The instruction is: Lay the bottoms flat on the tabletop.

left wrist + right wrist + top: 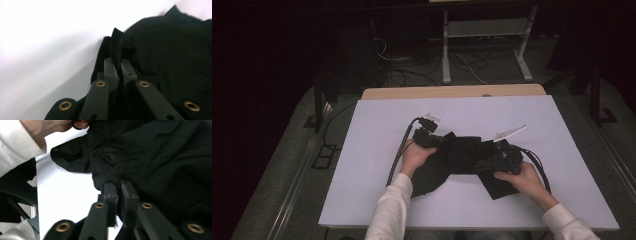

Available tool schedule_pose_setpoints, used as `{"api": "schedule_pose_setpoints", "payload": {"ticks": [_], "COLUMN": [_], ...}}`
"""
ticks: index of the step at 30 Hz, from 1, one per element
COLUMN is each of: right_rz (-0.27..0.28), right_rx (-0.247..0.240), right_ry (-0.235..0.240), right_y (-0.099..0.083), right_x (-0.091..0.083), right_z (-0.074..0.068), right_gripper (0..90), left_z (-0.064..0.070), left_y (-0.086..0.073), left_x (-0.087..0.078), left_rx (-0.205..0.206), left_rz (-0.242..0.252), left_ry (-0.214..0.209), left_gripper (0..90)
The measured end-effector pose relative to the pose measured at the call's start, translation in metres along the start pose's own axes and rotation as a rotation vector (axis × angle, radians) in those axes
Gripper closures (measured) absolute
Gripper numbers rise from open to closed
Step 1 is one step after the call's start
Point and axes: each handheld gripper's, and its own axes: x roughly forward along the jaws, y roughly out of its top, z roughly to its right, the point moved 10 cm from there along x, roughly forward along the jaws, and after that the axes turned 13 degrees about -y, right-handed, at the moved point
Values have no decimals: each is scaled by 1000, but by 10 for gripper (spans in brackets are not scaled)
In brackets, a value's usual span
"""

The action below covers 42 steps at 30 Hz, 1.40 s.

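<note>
The black cloth point(457, 160) lies crumpled mid-table point(377, 190), soft, light and floppy, so it is probably best taken by its edges, where the left gripper point(118, 72) and right gripper point(117, 192) each have their fingers pinched closed on a fold.

1. Both forearms, in white sleeves, come up from the bottom of the high view and angle toward each other.
2. The left hand point(414, 156) grips the left claw point(439, 138), which points forward and to the right, its cable trailing back along the forearm.
3. In the left gripper view the left claw point(119, 65) has its jaws pressed together with black fabric pinched between them.
4. The right hand point(521, 178) holds the right claw point(489, 156), which points leftward toward the other hand.
5. In the right gripper view the right claw point(118, 185) has its jaws nearly together, clamped on a fold of black fabric.
</note>
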Motion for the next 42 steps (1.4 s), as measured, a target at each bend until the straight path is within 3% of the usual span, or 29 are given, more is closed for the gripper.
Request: {"api": "schedule_pose_setpoints", "payload": {"ticks": [3,7,11,19,23,28,32,34,39,42], "right_rz": [29,101,155,188,182,164,136,120,92,45], "right_rx": [14,42,111,171,179,196,243,279,354,365], "right_ry": [-83,-161,-170,-171,-166,-153,-152,-140,-101,-119], "right_y": [5,15,24,29,36,54,64,66,72,73], "right_x": [-7,-24,-39,-41,-35,-18,-1,7,23,32], "right_z": [9,26,42,50,52,57,66,69,73,76], "right_gripper": [562,458,399,309,296,258,238,238,263,337], "left_z": [-5,-16,-26,-48,-57,-67,-75,-77,-78,-76], "left_y": [3,3,-6,-38,-60,-73,-84,-89,-93,-93], "left_x": [-20,-55,-82,-113,-122,-138,-147,-147,-144,-142], "left_rx": [1,-4,-31,-110,-154,-193,-232,-255,-258,-252], "left_rz": [38,96,154,216,206,219,228,234,215,210], "left_ry": [27,74,101,146,166,203,213,198,200,196], "left_gripper": [861,863,863,863,863,862,862,861,861,860]}}
